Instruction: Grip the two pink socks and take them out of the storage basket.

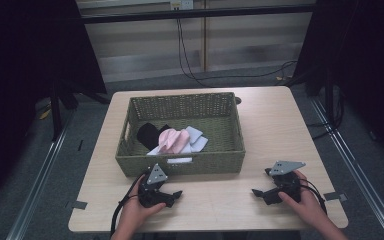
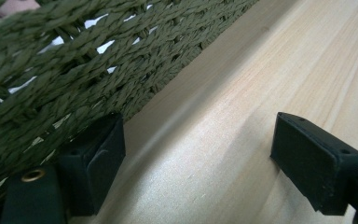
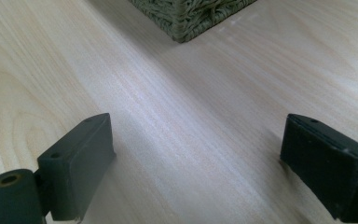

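Woven olive-green rectangular basket (image 1: pixel 180 162) sits toward the far-left middle of the pale wooden table with rounded corners (image 1: pixel 270 125); inside it lie folded cloths, a black one (image 1: pixel 150 134) at the left, a pink one (image 1: pixel 172 139) in the middle and a pale blue-white one (image 1: pixel 196 139) to the right, all gathered toward the near wall, with the far half of the basket floor bare; a white label (image 1: pixel 180 160) shows at a gap in the near wall; the left gripper (image 1: pixel 172 195), black with a grey three-cornered plate on top, is held in the person's left hand (image 1: pixel 135 212) just in front of the basket's near wall, its 2 jaws spread wide with nothing between them; in the left gripper view one jaw lies right by the woven wall (image 2: pixel 51 84), though whether it touches I cannot tell, and the other is over bare wood; the right gripper (image 1: pixel 261 192), held in the right hand (image 1: pixel 307 205), sits well apart to the right near the table's front edge, its 2 jaws likewise spread wide and holding nothing; the right gripper view shows a basket corner (image 3: pixel 191 18) beyond open wood; bare tabletop runs between the 2 grippers, along the right side of the basket and behind it to the far edge.
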A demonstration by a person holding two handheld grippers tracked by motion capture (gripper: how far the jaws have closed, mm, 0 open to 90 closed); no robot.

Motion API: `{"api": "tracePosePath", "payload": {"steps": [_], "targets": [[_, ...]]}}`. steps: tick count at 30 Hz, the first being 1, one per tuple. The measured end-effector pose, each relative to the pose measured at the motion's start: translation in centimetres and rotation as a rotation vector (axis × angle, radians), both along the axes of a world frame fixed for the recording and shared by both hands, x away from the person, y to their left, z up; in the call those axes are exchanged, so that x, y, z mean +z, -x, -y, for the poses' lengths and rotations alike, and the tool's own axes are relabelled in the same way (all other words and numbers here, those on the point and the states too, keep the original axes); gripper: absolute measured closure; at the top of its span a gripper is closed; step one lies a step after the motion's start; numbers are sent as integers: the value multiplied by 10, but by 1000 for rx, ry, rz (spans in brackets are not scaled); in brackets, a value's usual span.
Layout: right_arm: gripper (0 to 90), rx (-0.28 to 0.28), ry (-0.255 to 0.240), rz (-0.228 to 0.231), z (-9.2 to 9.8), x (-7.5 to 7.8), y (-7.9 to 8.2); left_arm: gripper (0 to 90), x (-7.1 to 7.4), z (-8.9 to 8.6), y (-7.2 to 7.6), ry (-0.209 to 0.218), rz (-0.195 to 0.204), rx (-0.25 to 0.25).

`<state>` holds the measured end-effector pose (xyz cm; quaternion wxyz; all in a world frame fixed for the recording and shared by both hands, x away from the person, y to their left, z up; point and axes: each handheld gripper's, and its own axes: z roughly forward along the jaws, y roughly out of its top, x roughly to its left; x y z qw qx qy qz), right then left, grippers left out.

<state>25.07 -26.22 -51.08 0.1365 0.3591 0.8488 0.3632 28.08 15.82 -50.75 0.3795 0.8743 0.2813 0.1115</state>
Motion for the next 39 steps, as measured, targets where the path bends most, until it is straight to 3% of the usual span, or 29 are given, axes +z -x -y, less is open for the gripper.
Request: {"api": "tracePosePath", "payload": {"steps": [6, 9, 10, 12, 16, 19, 20, 28, 39], "targets": [[88, 1, 0, 2, 0, 0, 0, 200, 0, 1, 1, 7, 4, 18], [87, 2, 0, 3, 0, 0, 0, 240, 5, 3, 2, -29, -28, 15], [87, 0, 0, 0, 0, 0, 0, 240, 11, 4, 1, -51, -40, 6], [88, 2, 0, 3, 0, 0, 0, 241, 14, 4, 1, -56, -45, 6], [88, 0, 0, 0, 0, 0, 0, 245, 32, 3, -4, -34, -103, 10], [88, 0, 0, 0, 0, 0, 0, 245, 39, 3, -7, -63, -104, 11], [88, 0, 0, 0, 0, 0, 0, 245, 45, 4, -9, -72, -125, 2], [87, 0, 0, 0, 0, 0, 0, 246, 63, 9, -16, -84, -181, -20], [88, 1, 0, 1, 0, 0, 0, 253, 96, 15, -28, -109, -224, -54]]}}
